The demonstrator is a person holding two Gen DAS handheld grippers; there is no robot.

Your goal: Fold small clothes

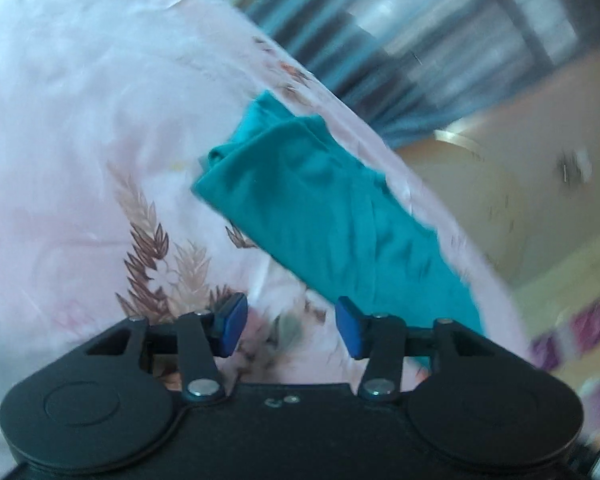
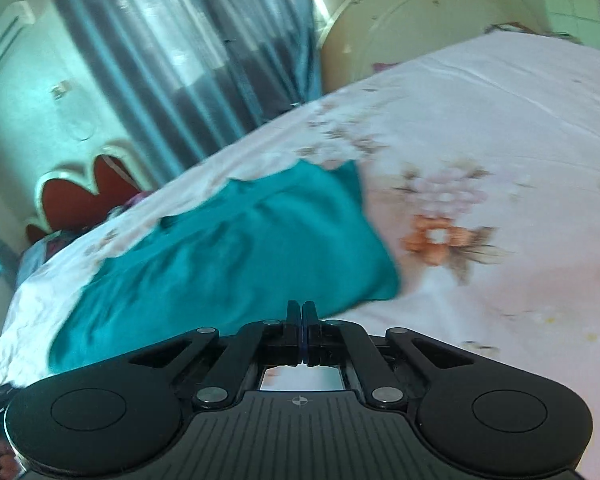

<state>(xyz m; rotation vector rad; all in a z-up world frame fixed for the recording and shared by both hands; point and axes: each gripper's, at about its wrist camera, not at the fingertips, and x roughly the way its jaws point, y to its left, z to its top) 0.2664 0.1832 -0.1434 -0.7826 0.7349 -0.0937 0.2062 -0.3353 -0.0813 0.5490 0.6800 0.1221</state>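
Left wrist view: left gripper (image 1: 287, 328) spread, empty, over pink floral bedsheet (image 1: 80, 128); teal cloth garment (image 1: 324, 216) ahead, partly folded, rumpled.
Right wrist view: right gripper (image 2: 302, 332) pressed together, empty; garment (image 2: 220, 248) beyond tips. Folding likely unfinished; smoothing left.

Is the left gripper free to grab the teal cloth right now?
Probably yes. The left gripper is open with nothing between its pads, and the teal cloth lies just ahead on the bedsheet, unobstructed.
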